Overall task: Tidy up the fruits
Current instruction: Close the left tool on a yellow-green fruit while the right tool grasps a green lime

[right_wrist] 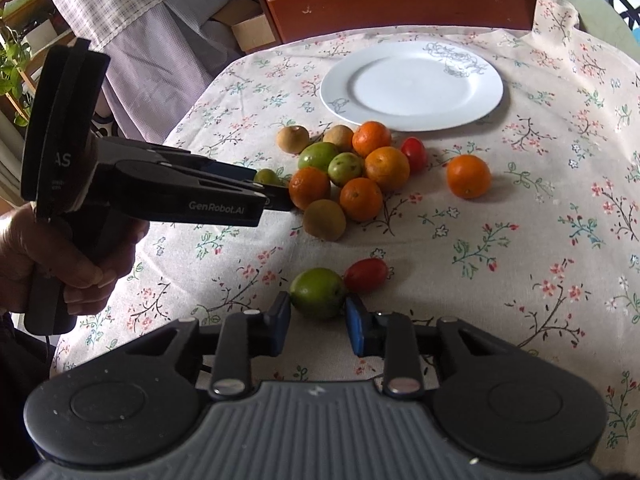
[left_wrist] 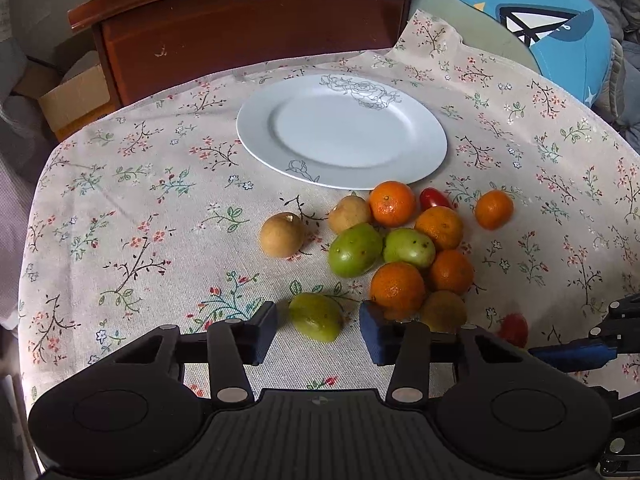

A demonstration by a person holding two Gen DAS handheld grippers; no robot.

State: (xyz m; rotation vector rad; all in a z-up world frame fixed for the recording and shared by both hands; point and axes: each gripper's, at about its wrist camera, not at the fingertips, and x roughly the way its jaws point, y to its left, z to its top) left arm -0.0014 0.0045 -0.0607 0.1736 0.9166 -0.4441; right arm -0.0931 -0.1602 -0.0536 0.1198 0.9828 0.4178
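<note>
A white plate [left_wrist: 340,132] lies empty on the flowered tablecloth [left_wrist: 140,208], also in the right wrist view [right_wrist: 412,88]. Before it lies a pile of oranges [left_wrist: 392,204], green fruits [left_wrist: 354,250] and brown fruits [left_wrist: 282,235]. My left gripper [left_wrist: 318,330] is open, its fingers on either side of a green fruit [left_wrist: 316,316] without touching it; it also shows in the right wrist view [right_wrist: 276,188]. My right gripper [right_wrist: 318,320] is open around another green fruit [right_wrist: 317,292], with a red tomato [right_wrist: 366,275] just beyond it.
A dark wooden cabinet [left_wrist: 256,32] stands behind the table, a cardboard box [left_wrist: 76,96] beside it. A blue cushion [left_wrist: 560,20] lies at the far right. One orange [right_wrist: 468,176] sits apart to the right of the pile. A second tomato [right_wrist: 414,154] lies by the plate.
</note>
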